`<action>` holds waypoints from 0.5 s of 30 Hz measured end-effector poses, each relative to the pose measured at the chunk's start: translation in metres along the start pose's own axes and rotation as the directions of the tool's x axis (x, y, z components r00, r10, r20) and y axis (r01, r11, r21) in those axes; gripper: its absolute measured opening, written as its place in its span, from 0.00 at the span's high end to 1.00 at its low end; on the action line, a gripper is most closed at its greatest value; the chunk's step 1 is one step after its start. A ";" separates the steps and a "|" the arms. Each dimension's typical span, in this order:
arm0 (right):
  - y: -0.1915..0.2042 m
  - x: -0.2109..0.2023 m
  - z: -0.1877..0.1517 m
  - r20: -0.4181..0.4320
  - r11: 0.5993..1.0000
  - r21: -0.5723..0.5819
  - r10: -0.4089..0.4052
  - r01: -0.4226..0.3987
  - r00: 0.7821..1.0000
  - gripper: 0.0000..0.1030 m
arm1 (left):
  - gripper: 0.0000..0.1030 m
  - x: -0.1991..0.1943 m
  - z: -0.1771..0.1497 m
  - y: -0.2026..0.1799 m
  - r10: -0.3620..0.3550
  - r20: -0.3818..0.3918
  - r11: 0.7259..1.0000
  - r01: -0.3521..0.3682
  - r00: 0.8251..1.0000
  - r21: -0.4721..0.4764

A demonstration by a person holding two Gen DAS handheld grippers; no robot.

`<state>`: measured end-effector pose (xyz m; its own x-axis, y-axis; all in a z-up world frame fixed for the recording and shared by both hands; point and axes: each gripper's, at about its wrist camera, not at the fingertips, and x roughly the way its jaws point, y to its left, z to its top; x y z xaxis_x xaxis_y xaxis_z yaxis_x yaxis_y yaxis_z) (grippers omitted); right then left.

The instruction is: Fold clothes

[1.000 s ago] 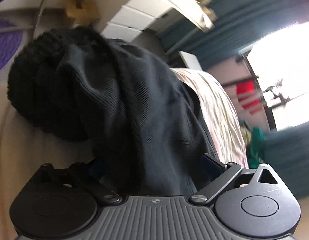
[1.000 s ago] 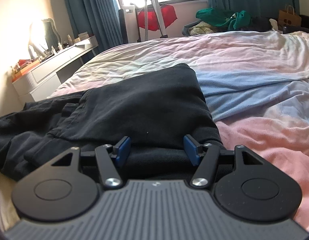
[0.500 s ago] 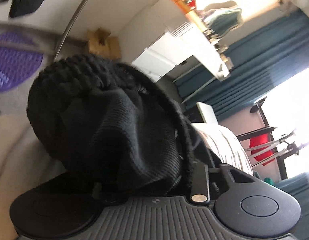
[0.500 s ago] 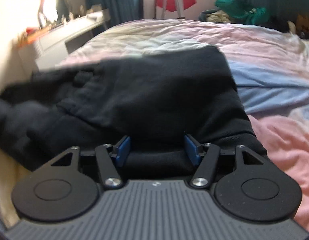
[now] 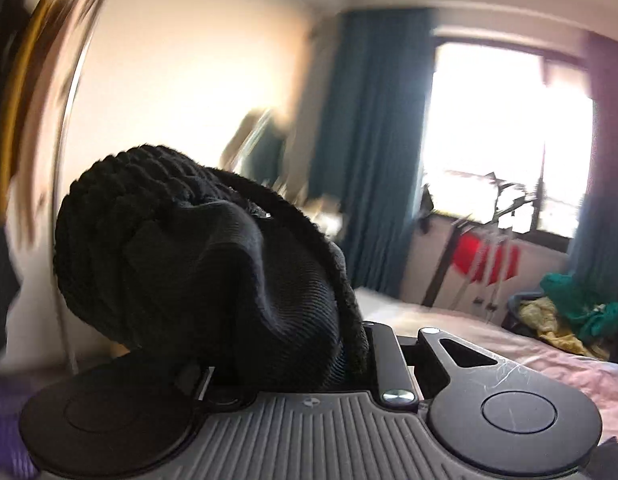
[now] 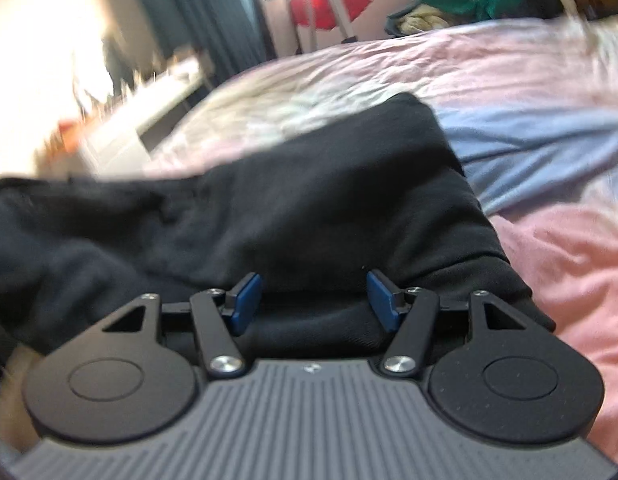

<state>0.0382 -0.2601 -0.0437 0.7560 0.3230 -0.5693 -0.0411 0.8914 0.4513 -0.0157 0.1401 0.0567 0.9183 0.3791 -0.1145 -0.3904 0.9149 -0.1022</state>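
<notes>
- A bunched end of the black garment (image 5: 213,280) rides high in the left tool (image 5: 285,364), whose jaws are closed on the cloth; behind it the view now takes in the curtains (image 5: 365,160) and window (image 5: 505,128).
- A second ago the same camera looked sideways at drawers and the wall; it has since swung level and lifted, the blur marking a fast move. The likely reading: one end is being carried over to make a fold.
- The right tool (image 6: 315,300) sits with its blue pads (image 6: 245,300) spread wide, cloth lying between them but not pinched, as in both earlier frames.
- The rest of the garment lies spread on the bed (image 6: 549,128), its far edge flat, little changed apart from blur.
</notes>
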 end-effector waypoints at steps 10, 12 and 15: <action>-0.083 -0.075 0.024 0.170 0.937 0.337 -0.158 0.093 0.973 0.39 | 0.82 -0.106 -0.033 -0.238 -0.248 0.191 0.949 0.199 0.950 0.243; -0.100 -0.087 0.026 0.206 0.914 0.397 -0.176 0.082 0.963 0.39 | 0.83 -0.126 -0.061 -0.280 -0.301 0.166 0.926 0.245 0.939 0.288; -0.126 -0.100 0.027 0.252 0.873 0.485 -0.200 0.055 0.947 0.39 | 0.83 -0.141 -0.113 -0.330 -0.375 0.069 0.865 0.322 0.925 0.384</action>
<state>-0.0147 -0.4130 -0.0253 0.8886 0.0479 -0.4563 0.3225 0.6420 0.6955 -0.0235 -0.2308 -0.0048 0.9999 0.0173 0.0001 -0.0168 0.9670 0.2542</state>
